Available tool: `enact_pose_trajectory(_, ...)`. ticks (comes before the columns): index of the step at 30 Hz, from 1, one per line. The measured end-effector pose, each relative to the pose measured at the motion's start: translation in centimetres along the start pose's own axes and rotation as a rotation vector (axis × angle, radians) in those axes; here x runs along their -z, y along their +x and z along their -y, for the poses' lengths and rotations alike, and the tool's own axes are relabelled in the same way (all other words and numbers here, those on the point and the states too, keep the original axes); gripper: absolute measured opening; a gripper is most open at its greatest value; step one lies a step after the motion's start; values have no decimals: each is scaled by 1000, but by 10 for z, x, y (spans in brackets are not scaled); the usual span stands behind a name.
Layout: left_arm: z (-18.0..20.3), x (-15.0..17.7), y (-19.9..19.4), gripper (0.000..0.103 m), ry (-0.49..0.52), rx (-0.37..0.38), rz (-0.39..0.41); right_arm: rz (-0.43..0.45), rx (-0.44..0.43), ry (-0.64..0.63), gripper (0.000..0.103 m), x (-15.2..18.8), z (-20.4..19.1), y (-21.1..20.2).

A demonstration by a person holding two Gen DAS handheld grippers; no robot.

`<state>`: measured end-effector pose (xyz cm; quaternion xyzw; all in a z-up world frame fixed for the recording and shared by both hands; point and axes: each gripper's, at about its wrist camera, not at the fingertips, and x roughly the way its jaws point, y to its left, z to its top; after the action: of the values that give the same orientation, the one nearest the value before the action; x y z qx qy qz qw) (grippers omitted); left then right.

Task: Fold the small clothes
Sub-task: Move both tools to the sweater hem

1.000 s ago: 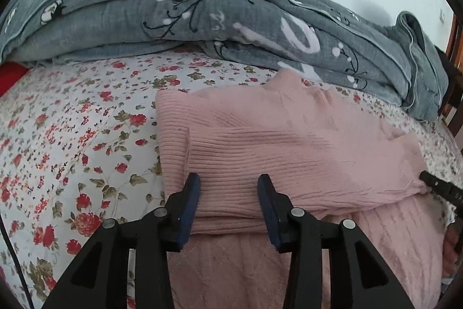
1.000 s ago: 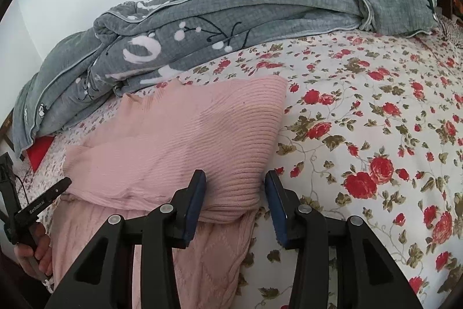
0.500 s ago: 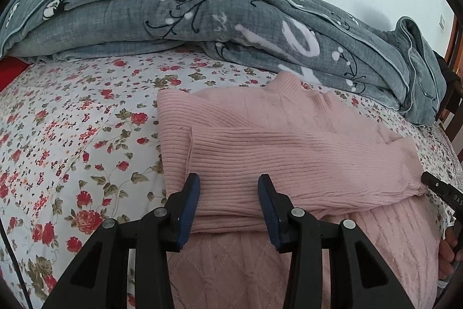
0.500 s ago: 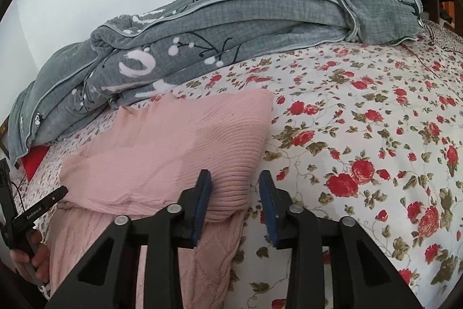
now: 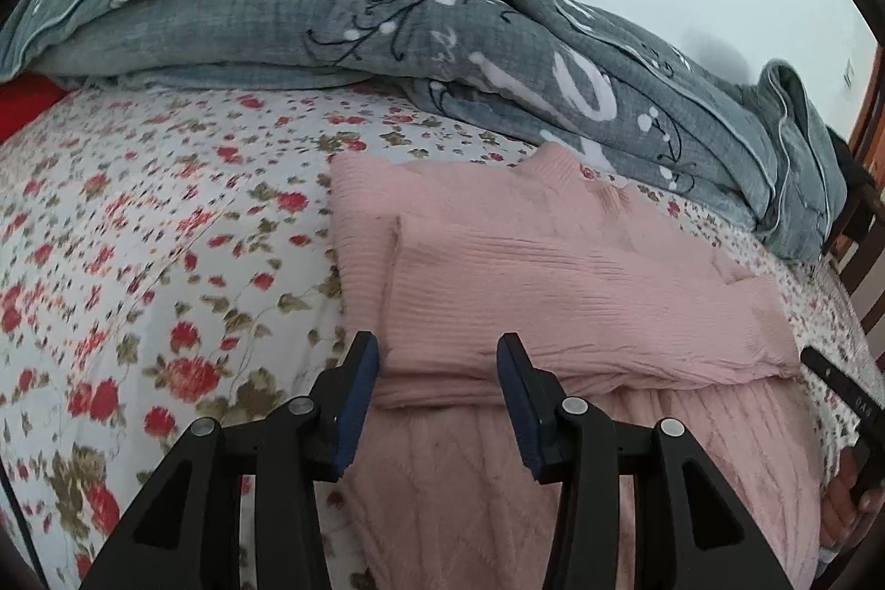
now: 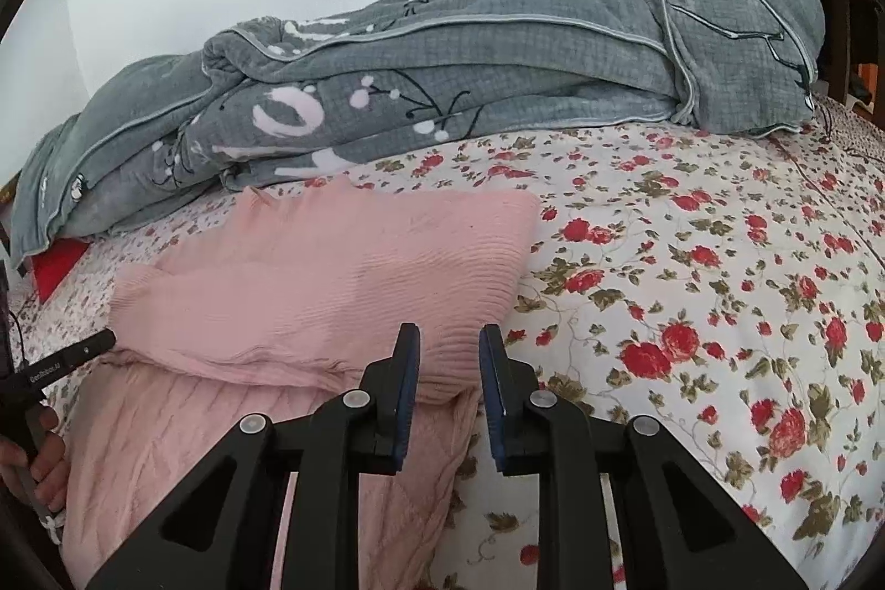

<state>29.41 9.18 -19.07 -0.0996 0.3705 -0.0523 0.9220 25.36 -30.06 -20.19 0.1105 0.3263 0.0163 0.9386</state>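
Pink sweater (image 5: 553, 291) is lying soft, likely limp, best pinched at its near hem; left gripper (image 5: 437, 396) jaws are opening, right gripper (image 6: 447, 385) jaws are standing narrowly apart, both empty.

Both grippers are matte black: the left gripper (image 5: 437, 358) and the right gripper (image 6: 447, 346) carry dark blue pads (image 5: 357, 402) and round silver screws (image 6: 354, 398). At nine o'clock, white lettering marks a black finger (image 6: 66, 360).
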Motion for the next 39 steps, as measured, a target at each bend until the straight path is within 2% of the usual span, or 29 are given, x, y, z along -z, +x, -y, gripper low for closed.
enact_pose_trajectory(1,-3,1,-1,51,-18,-7,-7,-2,2,4,31,2,1,-2)
enact_pose_trajectory(3,-12,7,-2,57,-59,-9,-39,-14,-3,4,48,7,2,-6)
enact_pose_trajectory(5,-17,13,-8,57,-73,-1,-44,-20,0,-3,49,14,2,-15)
enact_pose_trajectory(7,-18,22,-20,63,-63,-8,-33,-8,5,0,49,22,4,-29)
enact_pose_trajectory(13,-10,63,-59,70,28,-15,-3,10,-34,-26,50,61,-3,-79)
enact_pose_trajectory(19,-2,102,-96,75,104,6,43,-29,-92,-37,50,108,-8,-107)
enact_pose_trajectory(22,1,120,-105,78,105,34,12,-30,-123,-27,50,129,-9,-122)
enact_pose_trajectory(25,5,136,-118,77,121,12,30,-43,-136,-41,50,144,-12,-135)
enact_pose_trajectory(32,8,170,-147,74,118,43,-30,-77,-205,-28,46,174,-15,-164)
enact_pose_trajectory(35,12,182,-152,67,127,46,-63,-110,-223,-43,46,188,-24,-163)
enact_pose_trajectory(37,14,190,-150,56,126,35,-89,-126,-204,-46,46,194,-29,-157)
enact_pose_trajectory(38,16,193,-148,51,128,13,-94,-138,-200,-40,40,196,-32,-153)
enact_pose_trajectory(39,16,194,-149,45,134,-5,-84,-151,-200,-36,29,197,-34,-150)
